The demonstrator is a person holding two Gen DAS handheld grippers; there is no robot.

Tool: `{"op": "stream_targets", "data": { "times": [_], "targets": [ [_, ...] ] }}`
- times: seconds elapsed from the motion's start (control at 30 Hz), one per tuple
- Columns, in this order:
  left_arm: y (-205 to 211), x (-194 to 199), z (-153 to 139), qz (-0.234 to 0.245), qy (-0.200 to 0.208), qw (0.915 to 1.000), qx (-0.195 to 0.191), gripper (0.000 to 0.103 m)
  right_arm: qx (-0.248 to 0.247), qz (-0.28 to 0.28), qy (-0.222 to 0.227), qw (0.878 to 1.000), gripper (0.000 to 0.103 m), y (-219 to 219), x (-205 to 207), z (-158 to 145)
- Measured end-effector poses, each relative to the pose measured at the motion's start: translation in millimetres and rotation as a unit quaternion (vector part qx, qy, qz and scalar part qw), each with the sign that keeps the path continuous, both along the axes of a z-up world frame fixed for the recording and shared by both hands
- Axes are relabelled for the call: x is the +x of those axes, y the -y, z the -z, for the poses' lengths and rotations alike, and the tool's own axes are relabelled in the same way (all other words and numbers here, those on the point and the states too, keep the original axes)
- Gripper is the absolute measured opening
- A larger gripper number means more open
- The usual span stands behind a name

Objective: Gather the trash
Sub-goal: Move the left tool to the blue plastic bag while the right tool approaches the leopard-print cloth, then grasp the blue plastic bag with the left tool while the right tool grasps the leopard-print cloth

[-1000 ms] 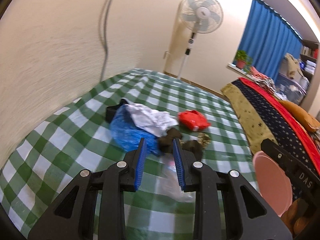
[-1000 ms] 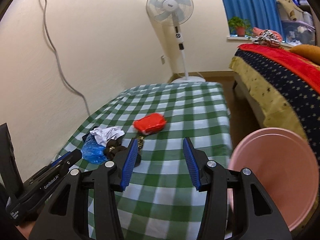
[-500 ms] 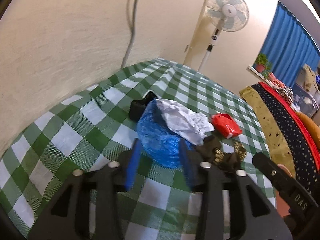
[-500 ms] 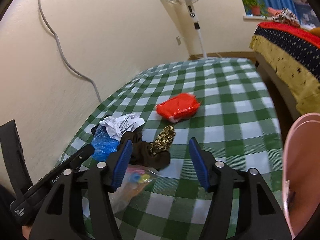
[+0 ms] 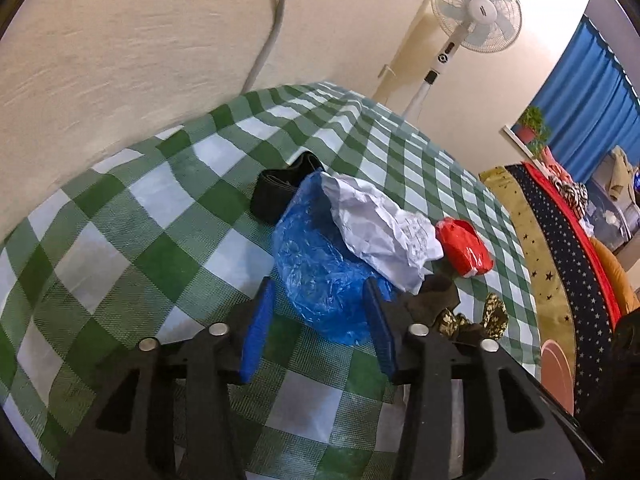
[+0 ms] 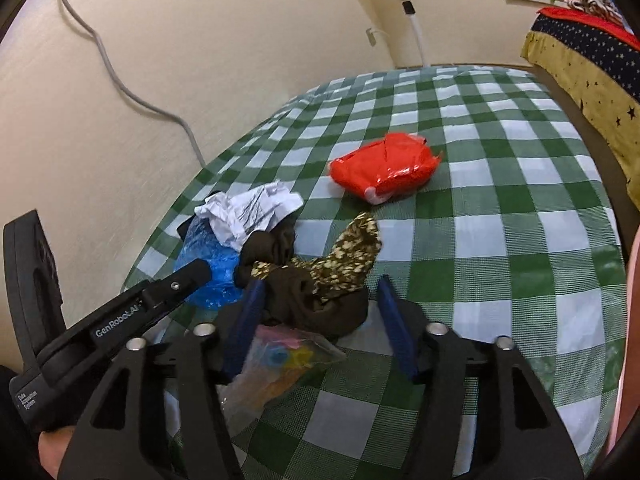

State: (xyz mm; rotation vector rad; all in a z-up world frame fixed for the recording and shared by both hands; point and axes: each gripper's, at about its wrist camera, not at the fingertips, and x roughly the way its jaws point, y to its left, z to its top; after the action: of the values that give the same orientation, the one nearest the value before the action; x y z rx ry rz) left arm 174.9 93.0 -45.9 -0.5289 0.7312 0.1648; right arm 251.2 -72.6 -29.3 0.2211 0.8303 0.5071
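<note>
A pile of trash sits on a table under a green-and-white checked cloth [image 5: 168, 216], toward the edge that runs along the cream wall. The left gripper [image 5: 318, 320] reaches over the cloth with its blue-padded jaws apart, having just been closing; the near end of a crumpled blue plastic bag [image 5: 320, 268] lies between the pads, which do not press on it. A crumpled white paper [image 5: 384, 228] rests on the bag, and a black band [image 5: 280, 188] lies behind it toward the wall. The right gripper [image 6: 318, 316] also stands open after narrowing, its jaws flanking a dark brown cloth with a leopard-print strip [image 6: 316, 284]; a clear bag holding small coloured pieces [image 6: 276, 364] lies just beneath, between the fingers. A red plastic packet [image 6: 384, 168] sits apart, nearer the middle of the table. A pink bin [image 5: 558, 372] shows at the table's side edge, by the bed.
</note>
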Motion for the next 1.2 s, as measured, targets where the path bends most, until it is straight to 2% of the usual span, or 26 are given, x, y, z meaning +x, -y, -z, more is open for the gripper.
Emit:
{"op": "stream_targets", "data": {
  "times": [0.07,0.17,0.3,0.9,1.2],
  "targets": [
    [2,1,1,0.009,0.0,1.0,-0.002,0.025,-0.002,-0.007,0.003,1.0,0.033,-2,-1,-1],
    [5,1,0,0.016,0.002,0.9998,-0.006,0.006,-0.01,-0.008,0.014,1.0,0.019,-4,-4,-4],
    [8,-3,-12,0.019,0.016,0.9997,0.005,0.004,-0.015,0.002,0.033,0.999,0.008,3,-8,-14],
    [28,-53,-64,0.061,0.067,0.9947,0.049,0.003,-0.051,0.066,0.129,0.988,0.006,48,-73,-81],
    [44,-76,-79,0.09,0.086,0.9902,0.064,0.003,-0.055,0.095,0.144,0.984,0.006,73,-100,-110]
  ]
}}
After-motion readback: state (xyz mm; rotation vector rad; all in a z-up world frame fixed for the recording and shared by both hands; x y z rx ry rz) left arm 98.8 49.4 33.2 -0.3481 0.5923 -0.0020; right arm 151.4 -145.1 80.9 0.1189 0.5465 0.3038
